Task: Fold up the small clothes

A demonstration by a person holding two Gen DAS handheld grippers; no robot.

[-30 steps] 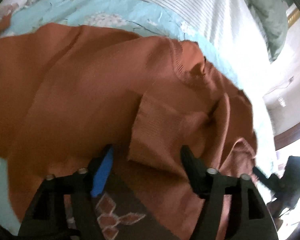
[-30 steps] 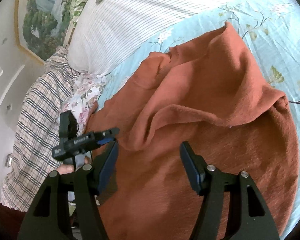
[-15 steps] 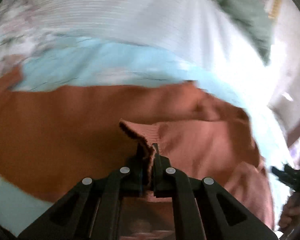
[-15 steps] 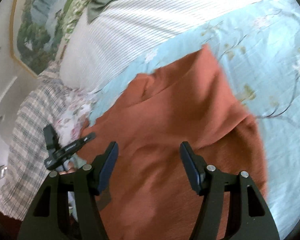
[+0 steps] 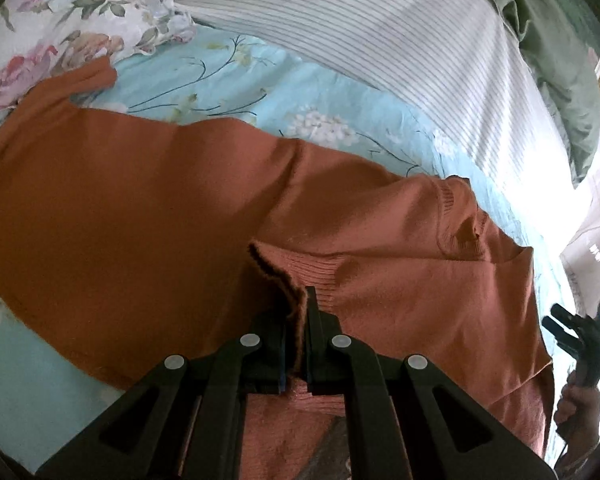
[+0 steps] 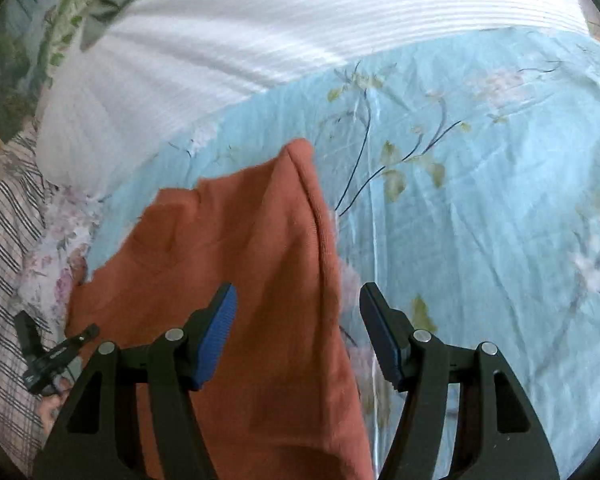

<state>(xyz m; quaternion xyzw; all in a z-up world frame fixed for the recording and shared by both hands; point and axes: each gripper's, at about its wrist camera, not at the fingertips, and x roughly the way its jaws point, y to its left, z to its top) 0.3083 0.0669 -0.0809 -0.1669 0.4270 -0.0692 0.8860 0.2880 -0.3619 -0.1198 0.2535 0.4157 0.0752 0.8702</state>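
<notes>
Between the pads of the left gripper (image 5: 297,320), a ribbed cuff (image 5: 300,270) of the rust-orange sweater (image 5: 139,208) is being pinched tight, the jaws fully closed on the knit. From that gripper the sweater is stretching away to the left and ahead, its long axis running crosswise, with a loose sleeve end (image 5: 95,76) lying at the far left near a floral pillow (image 5: 59,28). The collar (image 5: 460,224) is sitting ahead and to the right.

The right gripper (image 6: 295,320) is hanging with its jaws standing wide and holding nothing; the sweater's edge (image 6: 320,216) is running straight ahead between its fingers, though whether they are touching the cloth I cannot tell. This hand looks the nearer one to that free edge.

To its right, bare blue sheet (image 6: 480,184) is offering open room; ahead, a striped quilt (image 6: 259,28) is bounding the space.
</notes>
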